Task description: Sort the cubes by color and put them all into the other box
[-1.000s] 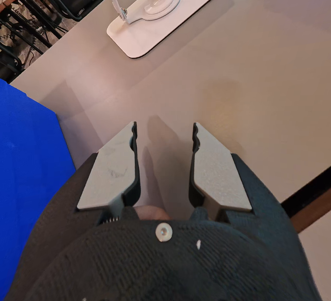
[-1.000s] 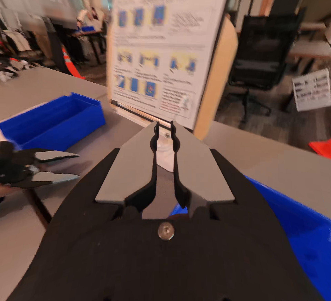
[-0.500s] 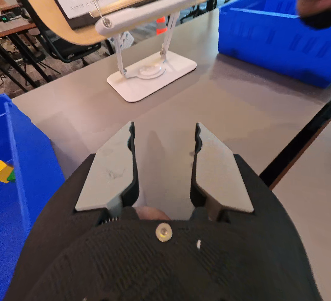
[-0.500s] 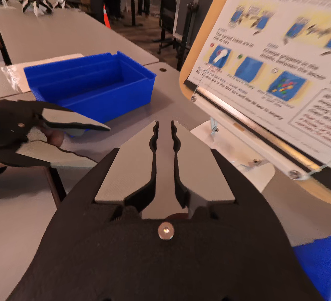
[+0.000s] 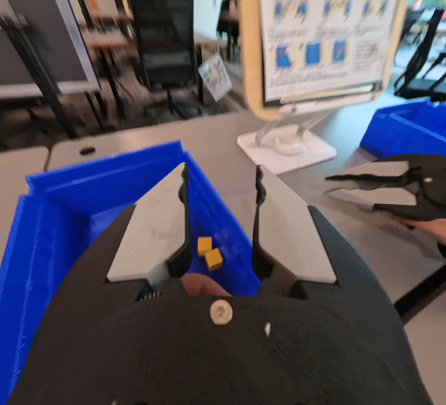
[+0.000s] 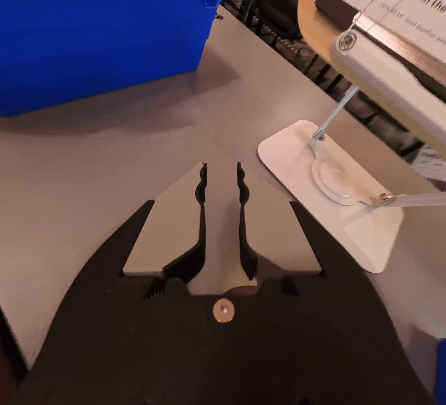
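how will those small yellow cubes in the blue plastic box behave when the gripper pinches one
The small yellow cubes look rigid with flat faces, so they should grip squarely and not roll. Two lie touching, so closing the left gripper on one may nudge the other. They seem light, likely sliding on the blue plastic box floor if pushed.

Bare grey surface [image 6: 120,164] lies open between the blue box [image 6: 96,43] and the white sign-stand base [image 6: 325,195], whose tilted board [image 6: 386,31] overhangs it, while the box's walls [image 5: 217,200] hem in the yellow cubes [image 5: 208,252].
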Demonstrator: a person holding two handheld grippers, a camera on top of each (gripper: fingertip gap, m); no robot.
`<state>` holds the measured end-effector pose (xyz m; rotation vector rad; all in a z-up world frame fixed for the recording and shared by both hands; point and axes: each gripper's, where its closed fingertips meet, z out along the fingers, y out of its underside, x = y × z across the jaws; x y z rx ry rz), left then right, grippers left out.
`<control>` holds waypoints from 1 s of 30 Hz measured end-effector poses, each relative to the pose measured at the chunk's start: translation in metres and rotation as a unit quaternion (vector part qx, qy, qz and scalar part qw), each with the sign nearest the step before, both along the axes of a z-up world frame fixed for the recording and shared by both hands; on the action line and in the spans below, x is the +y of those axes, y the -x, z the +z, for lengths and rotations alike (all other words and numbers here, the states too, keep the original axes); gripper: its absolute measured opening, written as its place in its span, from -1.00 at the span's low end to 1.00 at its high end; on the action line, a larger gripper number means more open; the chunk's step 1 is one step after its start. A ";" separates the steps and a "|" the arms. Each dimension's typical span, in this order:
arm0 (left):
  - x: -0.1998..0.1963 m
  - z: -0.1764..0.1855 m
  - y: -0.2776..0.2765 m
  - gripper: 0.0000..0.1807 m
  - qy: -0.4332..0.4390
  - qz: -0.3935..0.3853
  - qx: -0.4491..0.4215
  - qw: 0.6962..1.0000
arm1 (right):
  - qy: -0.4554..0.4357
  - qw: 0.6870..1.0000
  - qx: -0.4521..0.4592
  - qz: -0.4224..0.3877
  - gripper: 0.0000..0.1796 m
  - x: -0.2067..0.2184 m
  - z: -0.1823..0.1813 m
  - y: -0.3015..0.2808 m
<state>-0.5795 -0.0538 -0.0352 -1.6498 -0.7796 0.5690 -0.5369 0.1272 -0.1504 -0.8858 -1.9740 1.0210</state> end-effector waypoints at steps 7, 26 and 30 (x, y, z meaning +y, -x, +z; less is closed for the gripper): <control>-0.026 -0.100 0.070 -0.45 0.146 0.029 -0.146 0.978 | -0.063 0.998 0.023 -0.003 -0.79 -0.002 -0.014 0.002; -0.033 -0.176 0.102 -0.44 0.311 0.017 -0.182 0.933 | -0.051 0.999 0.014 -0.009 -0.81 -0.002 -0.021 0.007; -0.027 -0.177 0.103 -0.59 0.300 0.011 -0.174 0.938 | -0.053 0.998 0.018 -0.010 -0.82 -0.001 -0.019 0.006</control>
